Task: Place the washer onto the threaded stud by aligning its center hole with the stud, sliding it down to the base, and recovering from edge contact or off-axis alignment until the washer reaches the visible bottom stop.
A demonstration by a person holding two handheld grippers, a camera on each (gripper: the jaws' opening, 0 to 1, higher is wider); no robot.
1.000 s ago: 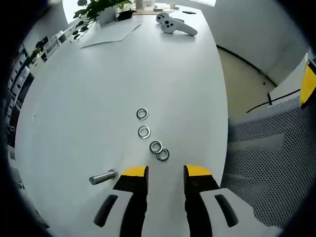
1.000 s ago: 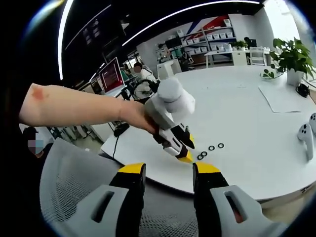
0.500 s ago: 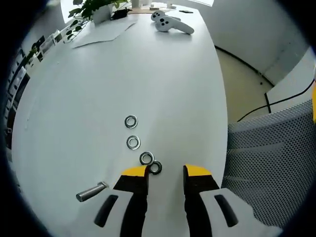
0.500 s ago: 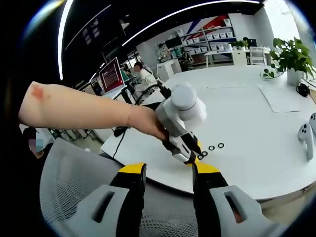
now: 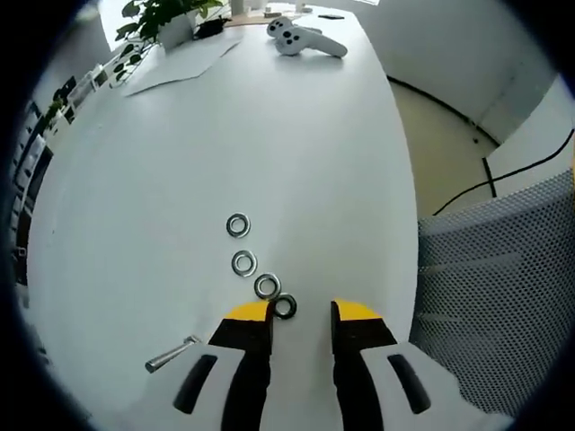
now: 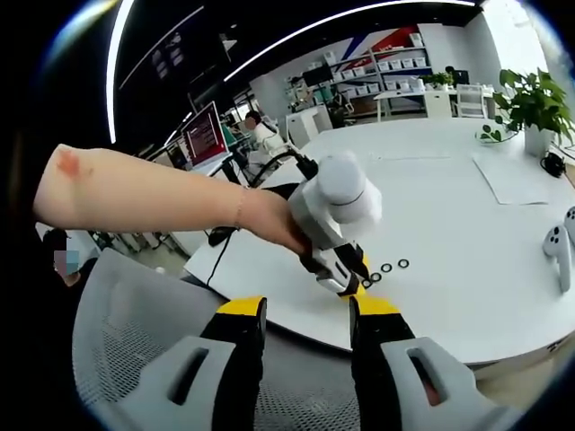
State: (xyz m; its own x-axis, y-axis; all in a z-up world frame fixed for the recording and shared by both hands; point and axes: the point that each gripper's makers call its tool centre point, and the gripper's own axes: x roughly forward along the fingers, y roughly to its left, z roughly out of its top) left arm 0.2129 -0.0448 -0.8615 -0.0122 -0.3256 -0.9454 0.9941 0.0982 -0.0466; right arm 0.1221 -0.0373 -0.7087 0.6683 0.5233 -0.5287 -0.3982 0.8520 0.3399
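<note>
Several metal washers lie in a slanted row on the white table [image 5: 296, 144]; the nearest washer [image 5: 285, 306] sits just beyond the tip of my left gripper [image 5: 299, 312], which is open with nothing between its jaws. A threaded stud [image 5: 172, 354] lies on its side to the left of that gripper. In the right gripper view, my right gripper [image 6: 299, 308] stands open over a mesh chair, short of the table. There the left gripper [image 6: 346, 269], held by a person's hand, points down at the washers [image 6: 386, 268].
Game controllers [image 5: 301, 39], a sheet of paper [image 5: 175, 61] and a potted plant [image 5: 166, 13] sit at the table's far end. A grey mesh chair [image 5: 490, 296] stands right of the table edge. Another person sits by shelves and monitors [image 6: 204, 135] in the background.
The left gripper has crept forward toward the nearest washer, which now lies at its left jaw tip. The right gripper has barely moved.
</note>
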